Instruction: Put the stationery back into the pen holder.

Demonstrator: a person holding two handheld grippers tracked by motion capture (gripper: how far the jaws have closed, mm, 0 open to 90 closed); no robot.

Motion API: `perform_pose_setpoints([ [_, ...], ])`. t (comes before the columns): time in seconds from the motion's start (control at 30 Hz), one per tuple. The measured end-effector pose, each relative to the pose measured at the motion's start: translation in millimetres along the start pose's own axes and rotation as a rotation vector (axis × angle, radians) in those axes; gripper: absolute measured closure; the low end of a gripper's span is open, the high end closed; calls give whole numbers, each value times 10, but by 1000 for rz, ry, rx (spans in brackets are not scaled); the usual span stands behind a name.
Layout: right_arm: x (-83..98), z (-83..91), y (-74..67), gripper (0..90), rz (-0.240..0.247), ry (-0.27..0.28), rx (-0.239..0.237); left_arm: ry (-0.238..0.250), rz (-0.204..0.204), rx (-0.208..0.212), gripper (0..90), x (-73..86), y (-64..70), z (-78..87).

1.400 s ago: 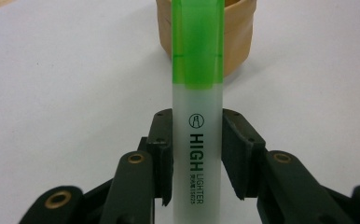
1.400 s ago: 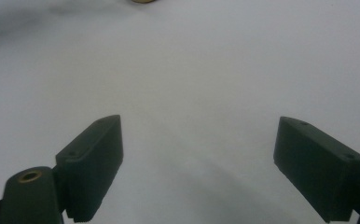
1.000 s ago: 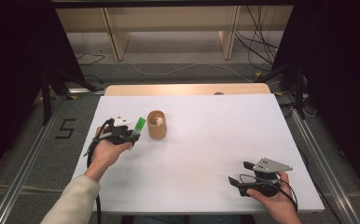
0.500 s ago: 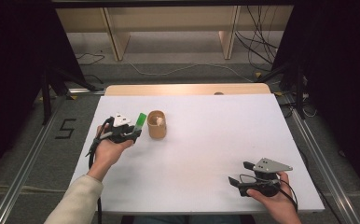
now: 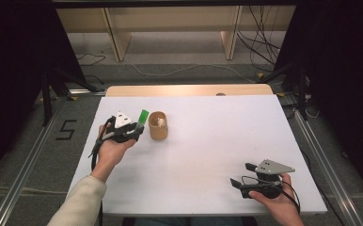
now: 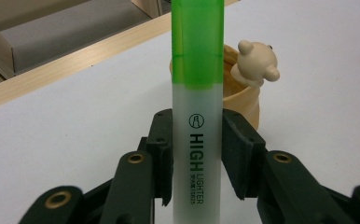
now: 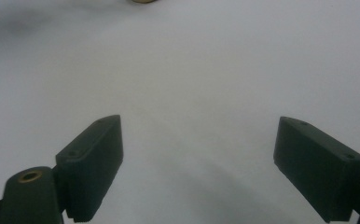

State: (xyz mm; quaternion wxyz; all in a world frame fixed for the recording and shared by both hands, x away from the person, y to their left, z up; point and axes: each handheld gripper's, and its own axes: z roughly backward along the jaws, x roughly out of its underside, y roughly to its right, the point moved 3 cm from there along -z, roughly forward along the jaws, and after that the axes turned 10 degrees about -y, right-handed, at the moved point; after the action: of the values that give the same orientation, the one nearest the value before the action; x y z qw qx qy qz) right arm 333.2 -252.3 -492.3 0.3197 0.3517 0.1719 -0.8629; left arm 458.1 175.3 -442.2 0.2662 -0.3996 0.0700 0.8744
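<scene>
Fingers (image 6: 162, 154) of the left gripper (image 6: 194, 156) are clamped on a green highlighter (image 6: 197, 93), pinching its pale barrel low down, green cap pointing away from them. Just past the cap stands a tan cup (image 6: 245, 100) with a little bear figure (image 6: 256, 61) perched at its rim, all on the white tabletop (image 5: 208, 141). Over at the right gripper (image 7: 211, 158), the fingers (image 7: 94, 161) are spread wide with nothing between them, bare tabletop beneath.

The risk, as I read it: the grip sits near the barrel's tail, so the long front end could pivot or slide. Push forward carelessly and the cap may knock the bear or tip the light cup.

Against the frames from a second ago, the highlighter has edged slightly closer to the cup; the right gripper hasn't budged.
</scene>
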Motion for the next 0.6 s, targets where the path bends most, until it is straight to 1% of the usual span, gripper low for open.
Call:
perform_pose_setpoints([
  [0.1,0,1,-1,166,0,-2,-1,12,-7,-5,664,-7,-6,-3],
  [0.13,0,1,0,166,1,-2,-1,21,-9,0,664,-13,-5,-6],
  [0.27,0,0,-1,166,0,-3,-1,28,-13,3,664,-24,-5,-15],
  [0.3,0,0,-2,166,0,-2,-2,36,-6,4,664,-34,-2,-23],
  [0.6,0,1,-1,166,-1,1,-1,53,2,11,664,-68,6,-54],
])
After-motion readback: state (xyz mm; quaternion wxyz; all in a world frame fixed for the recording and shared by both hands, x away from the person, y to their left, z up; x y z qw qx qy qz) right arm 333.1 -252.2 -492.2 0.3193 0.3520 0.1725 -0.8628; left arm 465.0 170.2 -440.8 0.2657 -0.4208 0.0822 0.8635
